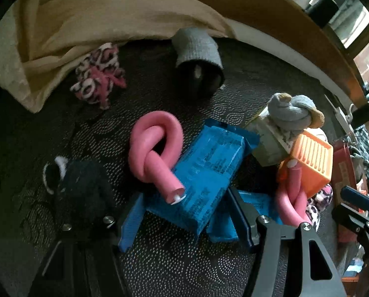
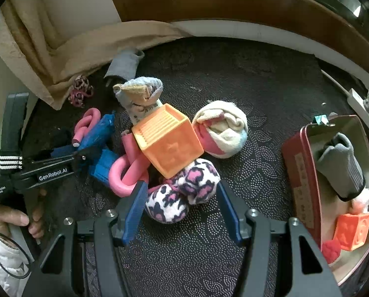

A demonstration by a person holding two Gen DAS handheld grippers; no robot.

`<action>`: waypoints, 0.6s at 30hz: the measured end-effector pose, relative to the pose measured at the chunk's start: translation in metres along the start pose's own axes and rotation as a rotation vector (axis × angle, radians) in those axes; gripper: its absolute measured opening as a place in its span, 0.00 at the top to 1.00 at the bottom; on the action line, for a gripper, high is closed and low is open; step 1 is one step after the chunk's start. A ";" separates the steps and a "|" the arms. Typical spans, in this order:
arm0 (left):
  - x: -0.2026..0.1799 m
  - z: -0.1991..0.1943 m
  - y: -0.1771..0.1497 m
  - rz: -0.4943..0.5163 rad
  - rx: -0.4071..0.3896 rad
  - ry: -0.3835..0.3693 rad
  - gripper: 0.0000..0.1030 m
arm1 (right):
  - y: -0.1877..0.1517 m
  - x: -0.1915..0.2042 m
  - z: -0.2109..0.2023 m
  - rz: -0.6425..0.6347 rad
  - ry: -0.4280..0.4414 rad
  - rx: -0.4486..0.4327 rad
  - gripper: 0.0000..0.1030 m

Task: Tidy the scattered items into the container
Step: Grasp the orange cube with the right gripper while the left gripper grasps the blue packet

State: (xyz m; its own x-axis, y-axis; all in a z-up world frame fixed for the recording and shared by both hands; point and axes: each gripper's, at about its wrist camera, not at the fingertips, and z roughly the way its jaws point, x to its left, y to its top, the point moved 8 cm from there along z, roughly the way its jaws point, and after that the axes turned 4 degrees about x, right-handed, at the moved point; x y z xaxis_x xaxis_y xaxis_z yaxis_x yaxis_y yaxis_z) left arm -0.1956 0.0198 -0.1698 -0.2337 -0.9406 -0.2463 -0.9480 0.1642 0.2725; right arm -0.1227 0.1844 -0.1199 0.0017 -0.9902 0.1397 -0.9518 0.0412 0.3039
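Left wrist view: left tongs [image 1: 188,216] spread open, the blue crinkly foil packet [image 1: 204,168] lying between the blue pads, near pad tips, not yet pinched. Draped over the packet's near-left corner, a knotted pink foam curler [image 1: 154,148]; a second blue packet [image 1: 256,208] tucked under and beyond the right pad. Off to the left of these tongs, a black balled sock [image 1: 83,193] on the dark dotted carpet [image 1: 174,267].

Right wrist view: right tongs [image 2: 179,211] also open, straddling the pink-and-black leopard-print knotted sock [image 2: 182,193], which sits just ahead between the pads. Directly beyond it, touching, an orange ribbed plastic cube [image 2: 167,141], and past that a cream-and-pink balled sock [image 2: 221,128]. Far right of the tongs, the red metal tin [image 2: 300,173], already holding a grey sock, an orange block and something red.

Judged handling: packet light, smooth, likely slippery and crushable; best squeezed gently across the flat middle, clear of the curler's wired end. Leopard sock soft, light, compressible, unlikely to slip; best gripped at the fat knot, with a deep bite so loose fabric does not trail. Cube stiff, probably nudged if approached carelessly.
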 end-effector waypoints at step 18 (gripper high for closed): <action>-0.012 -0.001 0.004 0.097 -0.029 -0.022 0.36 | 0.037 0.017 0.021 -0.167 0.027 -0.035 0.32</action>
State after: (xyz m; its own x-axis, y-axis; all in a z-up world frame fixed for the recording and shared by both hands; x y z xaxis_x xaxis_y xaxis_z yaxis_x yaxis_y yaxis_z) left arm -0.1965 0.0316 -0.1644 -0.3291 -0.9140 -0.2375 -0.9140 0.2451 0.3232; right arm -0.1647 0.1665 -0.1264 0.1678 -0.9797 0.1096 -0.9262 -0.1186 0.3578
